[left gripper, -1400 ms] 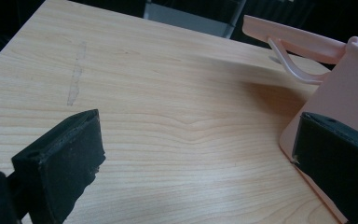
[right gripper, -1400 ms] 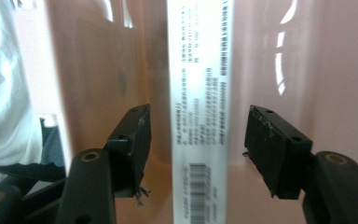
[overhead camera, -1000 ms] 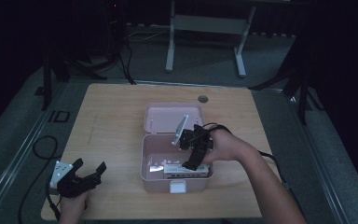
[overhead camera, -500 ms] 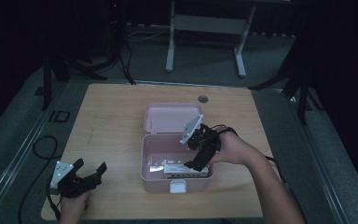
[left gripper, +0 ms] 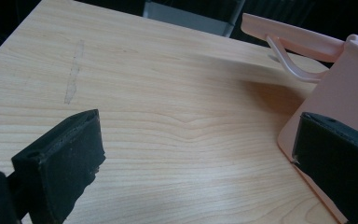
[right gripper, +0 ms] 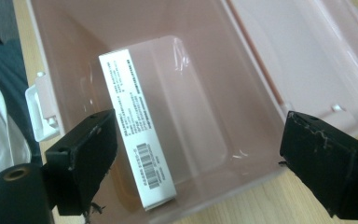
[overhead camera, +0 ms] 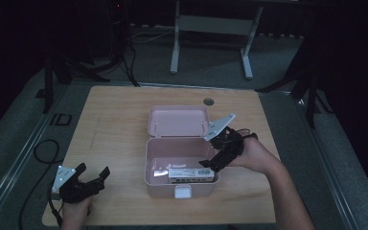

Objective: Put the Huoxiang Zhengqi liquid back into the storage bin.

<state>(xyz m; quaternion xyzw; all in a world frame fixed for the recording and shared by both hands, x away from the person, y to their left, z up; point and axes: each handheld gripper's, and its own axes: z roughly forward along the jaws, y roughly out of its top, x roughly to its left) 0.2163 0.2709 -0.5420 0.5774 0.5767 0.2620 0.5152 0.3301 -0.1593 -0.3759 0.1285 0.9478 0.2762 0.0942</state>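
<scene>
The right gripper (right gripper: 198, 163) hangs over an open pink box (right gripper: 261, 79), its two black jaws spread wide with nothing between them; a white carton (right gripper: 137, 140) printed with small text and a barcode lies flat on the box floor, just beside the near wall; the hinged lid (right gripper: 307, 51) lies open beyond; a white latch (right gripper: 42, 109) juts from the box's outer wall, above pale wood table (right gripper: 270, 207).

High view: fixed above the near edge, facing forward and down, far enough to take in the whole worktop (overhead camera: 120, 120). Left gripper view: low and close, looking across the worktop toward the pink box (left gripper: 340, 93). Right gripper view: close above the box, looking down into it. All three share that box.
</scene>
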